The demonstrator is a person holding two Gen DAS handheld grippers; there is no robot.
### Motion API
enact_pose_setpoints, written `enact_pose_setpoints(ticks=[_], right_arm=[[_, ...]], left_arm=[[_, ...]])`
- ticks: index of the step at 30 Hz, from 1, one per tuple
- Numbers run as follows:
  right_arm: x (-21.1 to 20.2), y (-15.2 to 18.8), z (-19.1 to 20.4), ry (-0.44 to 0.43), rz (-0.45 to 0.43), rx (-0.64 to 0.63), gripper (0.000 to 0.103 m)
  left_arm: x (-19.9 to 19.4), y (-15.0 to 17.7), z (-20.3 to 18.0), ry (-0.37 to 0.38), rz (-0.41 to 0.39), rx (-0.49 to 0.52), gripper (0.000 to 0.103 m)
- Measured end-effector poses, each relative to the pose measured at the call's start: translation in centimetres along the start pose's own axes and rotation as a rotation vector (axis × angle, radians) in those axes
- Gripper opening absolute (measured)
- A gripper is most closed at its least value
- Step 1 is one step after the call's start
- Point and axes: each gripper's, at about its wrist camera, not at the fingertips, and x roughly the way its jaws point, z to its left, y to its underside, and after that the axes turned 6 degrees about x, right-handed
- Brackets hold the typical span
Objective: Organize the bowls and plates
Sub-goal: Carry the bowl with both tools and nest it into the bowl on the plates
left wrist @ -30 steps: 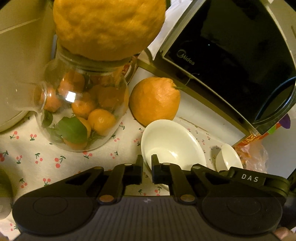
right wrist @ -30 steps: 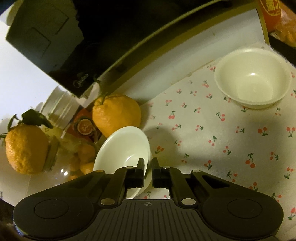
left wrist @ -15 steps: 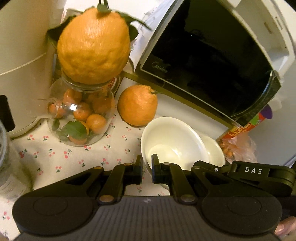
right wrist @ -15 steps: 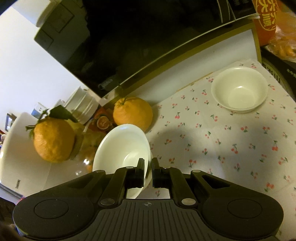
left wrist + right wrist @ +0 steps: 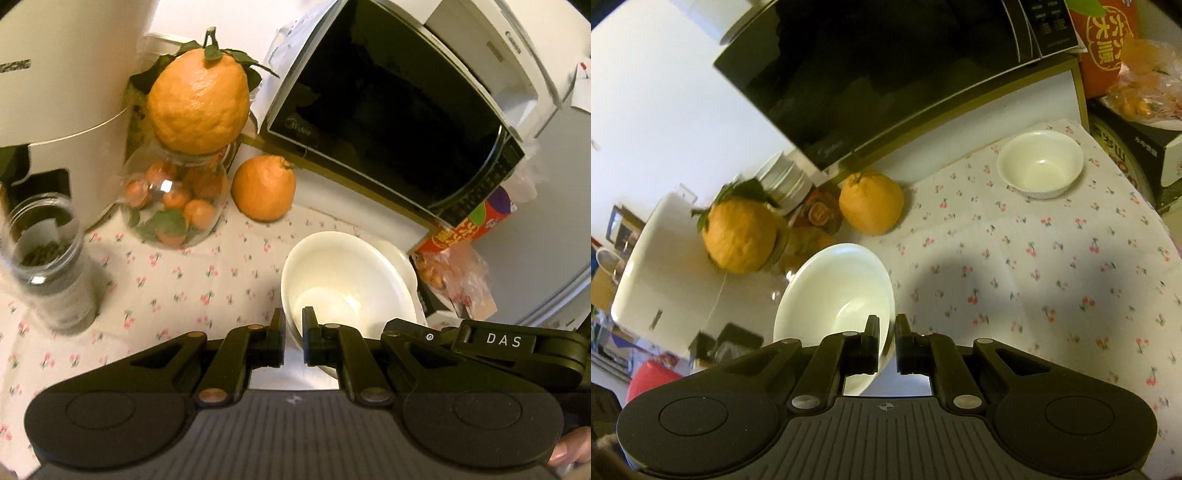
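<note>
Cherry-print surface before microwave. Left hand-held gripper and right hand-held gripper clamped on large white bowl rim, airborne; small bowl beside microwave. Risk: thin rim slips, bowl drops.

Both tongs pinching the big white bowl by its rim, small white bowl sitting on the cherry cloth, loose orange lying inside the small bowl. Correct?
Wrong on the orange. The right wrist view shows the small white bowl empty; the loose orange sits on the cherry cloth beside the microwave. The rest holds: left tongs and right tongs each pinch the big white bowl by its rim.
</note>
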Motion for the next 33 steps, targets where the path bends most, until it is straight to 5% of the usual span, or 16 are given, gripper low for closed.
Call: enact_pose_setpoints(ticks=[15, 33], right_arm=[[-1.9, 6.3, -1.1, -0.012, 0.037, -0.026, 0.010], [-1.0, 9.0, -0.3, 0.060, 0.097, -0.156, 0.011]], left_arm=[[-2.3, 4.6, 1.8, 0.026, 0.066, 0.001, 0.008], [-2.4, 6.8, 1.9, -0.028, 0.149, 0.067, 0.010]])
